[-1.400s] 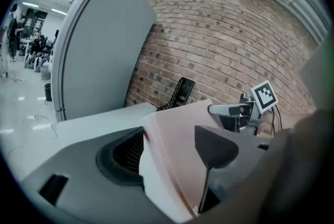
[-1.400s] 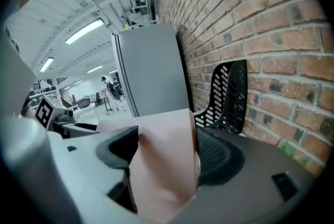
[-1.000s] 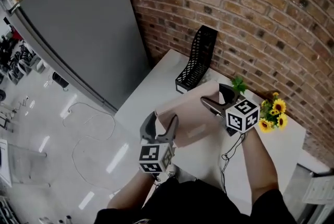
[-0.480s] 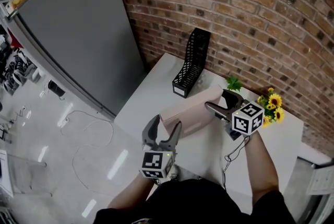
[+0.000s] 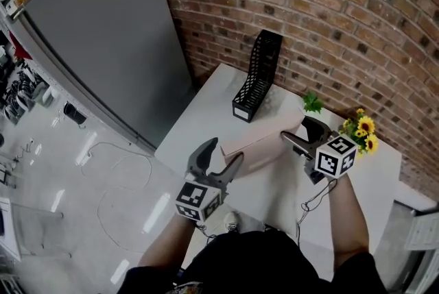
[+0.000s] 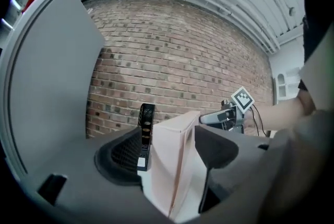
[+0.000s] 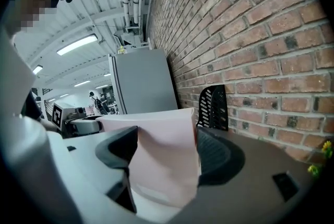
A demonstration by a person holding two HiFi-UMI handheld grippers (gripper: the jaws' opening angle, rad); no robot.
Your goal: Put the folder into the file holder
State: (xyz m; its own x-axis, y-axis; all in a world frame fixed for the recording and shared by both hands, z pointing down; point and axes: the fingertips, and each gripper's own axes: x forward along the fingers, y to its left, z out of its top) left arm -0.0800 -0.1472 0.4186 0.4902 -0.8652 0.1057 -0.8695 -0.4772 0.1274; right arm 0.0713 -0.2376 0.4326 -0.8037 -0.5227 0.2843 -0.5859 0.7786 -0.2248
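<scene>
The brick wall [image 5: 329, 18] backs the scene, and a tall grey cabinet [image 5: 96, 32] stands at the left of the white table [image 5: 206, 114].

On the table the pink folder [image 5: 260, 143] stands on its long edge. Its long axis runs across the table front, from the left gripper [image 5: 225, 151] to the right gripper [image 5: 295, 128]. The black mesh file holder [image 5: 257, 77] stands beyond it, near the wall and apart from the folder. Its slot runs away toward the bricks, roughly crosswise to the folder. I judge the folder must be swung to line up with the slot before it can go in. The folder's left end and the left gripper look a little nearer the holder's low front.

The right gripper is clamped on the folder's right end, with both pads against the faces. The left gripper's jaws stand wide apart around the other end. The right jaw sits just beside the folder, and a clear gap remains on the holder side.

Yellow sunflowers [image 5: 362, 129] sit by the wall behind the right gripper.

The holder's front carries a small white label [image 6: 141, 163], too small to read. The folder shows no writing, and the gripper cubes bear only square markers.
</scene>
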